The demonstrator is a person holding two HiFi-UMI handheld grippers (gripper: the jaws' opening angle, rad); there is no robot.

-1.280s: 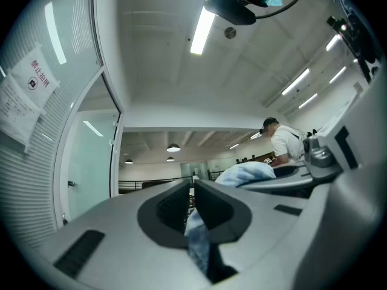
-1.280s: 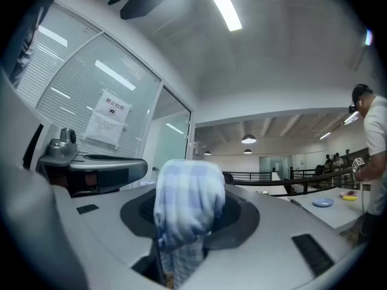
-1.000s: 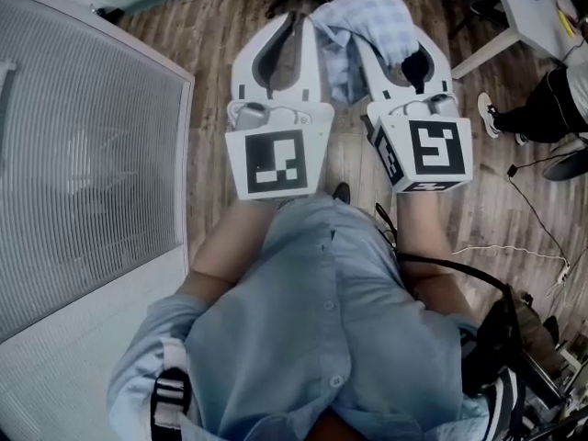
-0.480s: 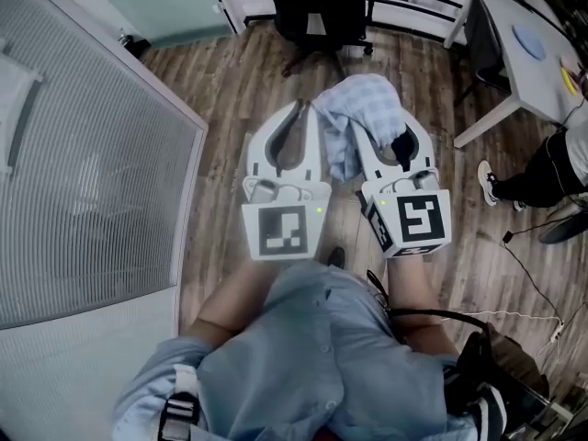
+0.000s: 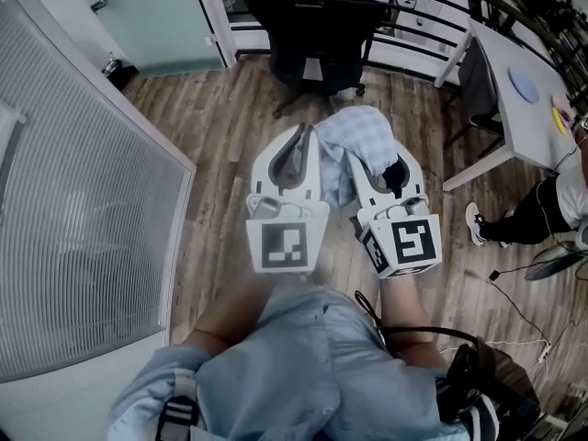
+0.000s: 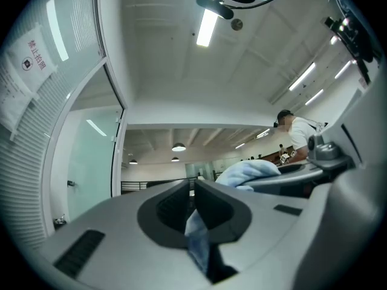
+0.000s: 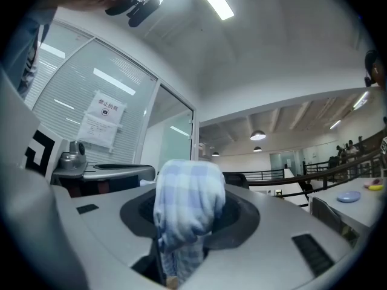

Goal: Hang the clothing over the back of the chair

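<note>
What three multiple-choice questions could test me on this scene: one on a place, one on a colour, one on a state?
1. Where is the black chair?
A. Ahead of both grippers
B. Behind the person
C. On top of a table

2. What colour is the clothing?
A. Red
B. Pale blue check
C. Black

3. How do the left gripper and the right gripper stand?
A. Both open and empty
B. Only the right one holds cloth
C. Both shut on the clothing

Answers:
1 A: the head view shows the chair beyond the jaw tips.
2 B: the head view and the right gripper view both show blue checks.
3 C: each gripper view shows cloth pinched between its jaws.
</note>
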